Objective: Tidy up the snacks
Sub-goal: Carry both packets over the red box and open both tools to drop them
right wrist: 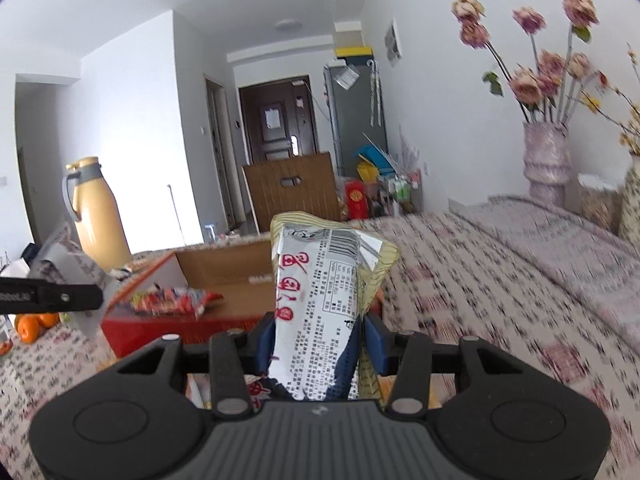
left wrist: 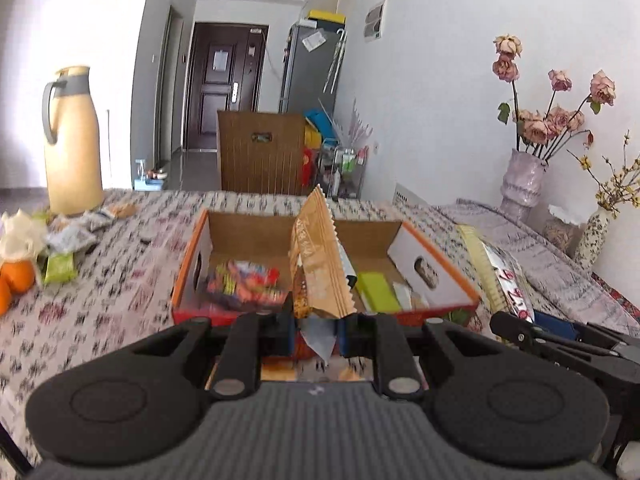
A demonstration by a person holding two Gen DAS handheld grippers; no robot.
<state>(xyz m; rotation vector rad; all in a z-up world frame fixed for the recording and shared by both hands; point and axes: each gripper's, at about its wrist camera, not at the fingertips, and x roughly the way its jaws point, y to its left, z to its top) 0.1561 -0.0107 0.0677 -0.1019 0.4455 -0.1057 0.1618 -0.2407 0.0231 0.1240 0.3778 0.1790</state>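
An open orange-and-red cardboard box (left wrist: pixel 436 256) sits on the patterned tablecloth and holds a colourful snack bag (left wrist: pixel 244 284) and a green packet (left wrist: pixel 378 292). My left gripper (left wrist: pixel 316 320) is shut on a brown snack packet (left wrist: pixel 320 264), held upright at the box's near edge. My right gripper (right wrist: pixel 320 340) is shut on a white-and-yellow snack packet (right wrist: pixel 320 292) with red characters, held upright right of the box (right wrist: pixel 224 268). That packet (left wrist: pixel 504 276) and the right gripper also show at the right of the left wrist view.
A cream thermos jug (left wrist: pixel 72 144) stands at the back left with several loose snack packets (left wrist: pixel 68 240) and oranges (left wrist: pixel 16 280) beside it. Vases of dried flowers (left wrist: pixel 524 176) stand at the back right. A wooden chair back (left wrist: pixel 260 152) is behind the table.
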